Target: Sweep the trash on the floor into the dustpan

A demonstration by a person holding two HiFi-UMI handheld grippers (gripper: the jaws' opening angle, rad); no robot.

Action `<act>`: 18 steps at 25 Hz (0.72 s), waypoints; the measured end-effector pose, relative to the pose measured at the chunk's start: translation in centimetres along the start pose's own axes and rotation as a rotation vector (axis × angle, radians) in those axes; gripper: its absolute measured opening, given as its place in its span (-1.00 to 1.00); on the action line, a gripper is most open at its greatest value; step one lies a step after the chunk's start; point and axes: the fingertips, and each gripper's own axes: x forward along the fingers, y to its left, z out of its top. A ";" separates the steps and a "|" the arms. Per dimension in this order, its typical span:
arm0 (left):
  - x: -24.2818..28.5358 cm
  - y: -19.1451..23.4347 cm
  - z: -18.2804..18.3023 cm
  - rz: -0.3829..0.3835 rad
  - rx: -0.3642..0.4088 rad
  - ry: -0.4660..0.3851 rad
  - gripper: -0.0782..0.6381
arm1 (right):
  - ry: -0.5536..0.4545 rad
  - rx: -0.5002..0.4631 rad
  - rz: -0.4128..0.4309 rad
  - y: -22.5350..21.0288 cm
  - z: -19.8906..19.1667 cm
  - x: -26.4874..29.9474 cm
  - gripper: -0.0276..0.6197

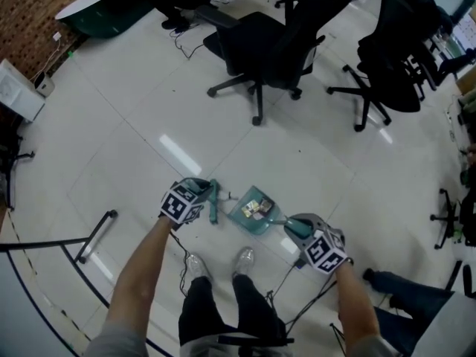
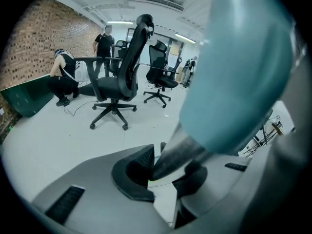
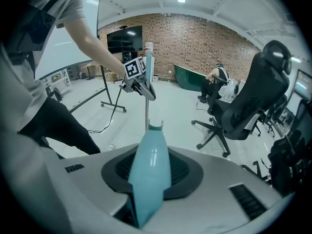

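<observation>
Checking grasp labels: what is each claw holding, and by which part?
Left claw: the broom, on its grey shaft beside the teal part. Right claw: the dustpan, by its teal handle.

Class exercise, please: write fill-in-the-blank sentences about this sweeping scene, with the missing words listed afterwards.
The right tongs grip the ____ of the dustpan.
Some trash lies ____ the dustpan.
The left tongs hold the broom, at the dustpan's ____ in the head view.
The office chairs are coloured ____.
Missing words: handle; inside; left; black.

Teal dustpan (image 1: 244, 220) & broom (image 1: 213, 201); blk chairs (image 1: 268, 43); white floor (image 1: 134, 140); red-brown brick wall (image 3: 195, 33).
</observation>
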 end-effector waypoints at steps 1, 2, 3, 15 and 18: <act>0.4 -0.7 0.2 -0.017 0.001 -0.001 -0.67 | 0.003 -0.006 0.006 0.0 -0.1 0.0 -0.59; 0.9 -1.4 0.4 -0.035 -0.001 -0.002 -0.67 | 0.003 -0.005 0.007 0.0 -0.1 0.0 -0.59; 1.3 -2.1 0.5 -0.054 -0.005 -0.003 -0.67 | -0.001 0.002 0.005 -0.1 -0.1 0.1 -0.60; 3.8 -11.1 2.8 -0.329 0.050 -0.002 -0.67 | 0.000 0.011 0.022 -0.2 -1.5 -0.2 -0.59; 3.2 -10.7 3.4 -0.313 0.018 -0.007 -0.67 | -0.011 0.035 0.016 0.0 -2.1 -0.6 -0.59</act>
